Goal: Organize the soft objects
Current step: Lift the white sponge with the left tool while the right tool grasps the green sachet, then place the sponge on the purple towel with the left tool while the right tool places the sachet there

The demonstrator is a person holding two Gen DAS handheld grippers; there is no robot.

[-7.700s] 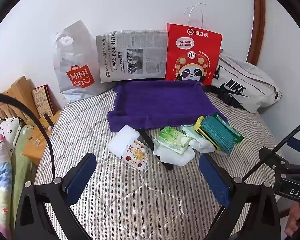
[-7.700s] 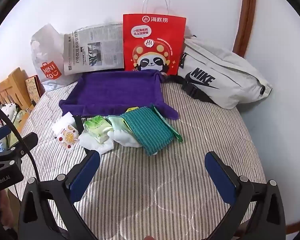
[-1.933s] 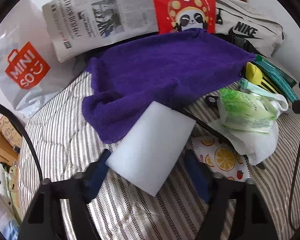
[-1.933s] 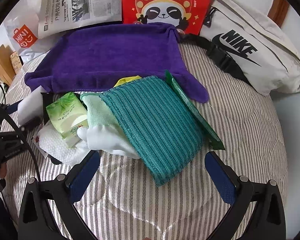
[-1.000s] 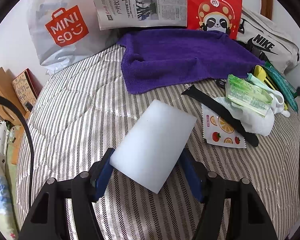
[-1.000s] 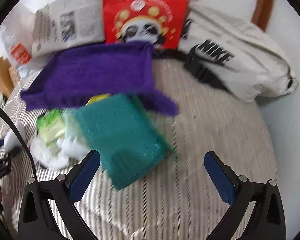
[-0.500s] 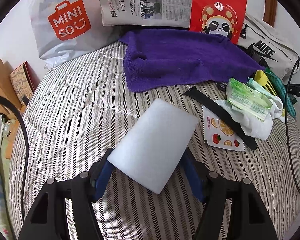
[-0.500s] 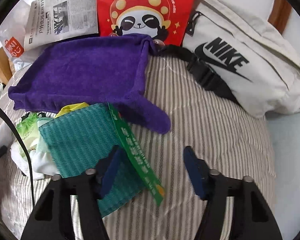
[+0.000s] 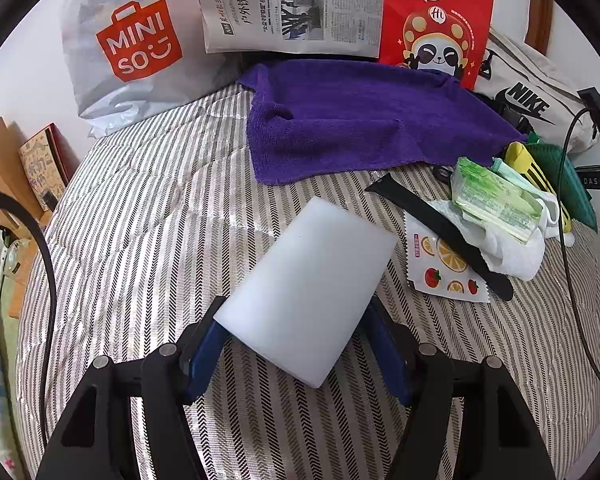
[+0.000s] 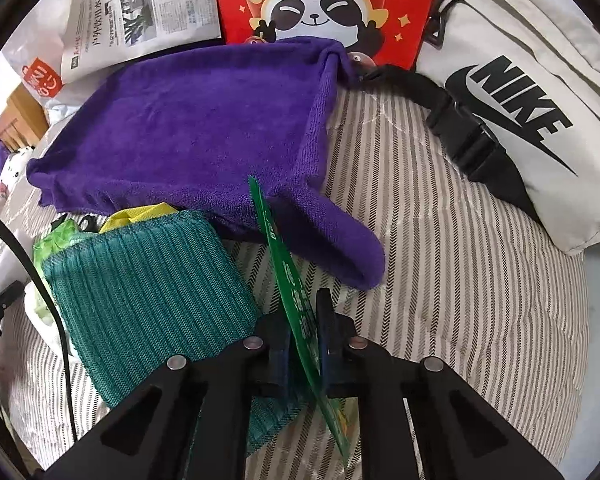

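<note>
Presently the right gripper [image 10: 304,334] pinches the green packet [image 10: 296,304] edge-on, long axis running far toward the purple towel [image 10: 204,128]; the left gripper [image 9: 296,344] clamps the white sponge [image 9: 312,296].

- the right gripper [image 10: 302,344] has just been closing and now pinches a thin green packet [image 10: 296,300] that stands on its edge.
- a teal knit cloth [image 10: 148,288] lies just left of the packet on the striped bed [image 10: 440,264].
- a purple towel [image 10: 204,128] lies behind them, one corner hanging toward the packet.
- a red panda bag [image 10: 324,4], a newspaper [image 10: 140,12] and a white nike bag [image 10: 520,92] sit at the bed's far edge.
</note>
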